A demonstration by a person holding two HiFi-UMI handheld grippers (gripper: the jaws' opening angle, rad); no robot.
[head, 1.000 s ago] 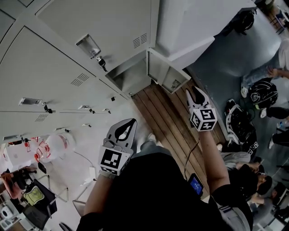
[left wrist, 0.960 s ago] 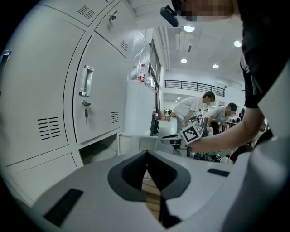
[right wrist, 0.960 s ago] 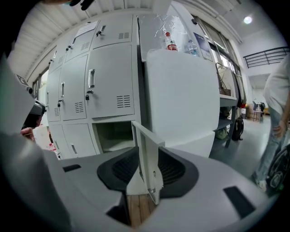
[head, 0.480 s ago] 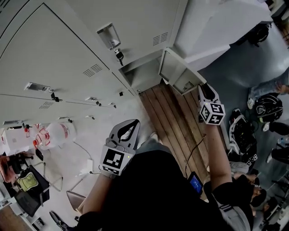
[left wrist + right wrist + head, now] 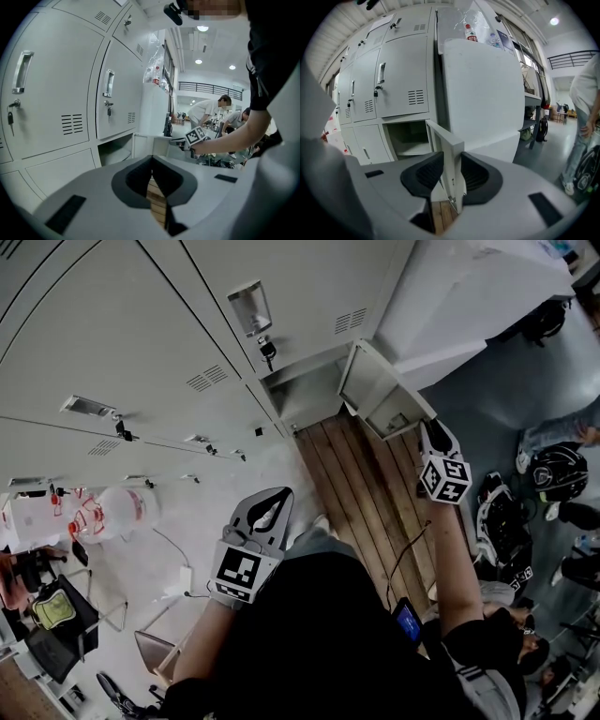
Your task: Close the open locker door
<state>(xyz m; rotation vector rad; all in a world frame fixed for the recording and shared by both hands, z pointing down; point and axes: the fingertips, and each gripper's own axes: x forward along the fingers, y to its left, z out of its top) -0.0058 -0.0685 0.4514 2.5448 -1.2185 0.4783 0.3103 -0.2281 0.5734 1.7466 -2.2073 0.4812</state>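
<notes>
A bank of grey lockers fills the head view, and one low compartment (image 5: 309, 397) stands open. Its locker door (image 5: 380, 395) swings out to the right. My right gripper (image 5: 429, 426) is at the door's free edge. In the right gripper view that door edge (image 5: 451, 140) stands upright between the jaws of the right gripper (image 5: 452, 171), and both pads press on it. My left gripper (image 5: 272, 495) hangs lower, well short of the lockers. It is shut and empty, with the jaws of the left gripper (image 5: 152, 176) meeting. The door (image 5: 150, 143) also shows in the left gripper view.
A wooden plank strip (image 5: 361, 493) runs along the floor below the open compartment. A large white block (image 5: 469, 296) stands right of the lockers. Helmets and bags (image 5: 558, 474) and people are at the right. A clear bag of bottles (image 5: 108, 512) lies at the left.
My right gripper has moved up and forward from clear of the door to its free edge, which now sits between the jaws. The left gripper has stayed where it was.
</notes>
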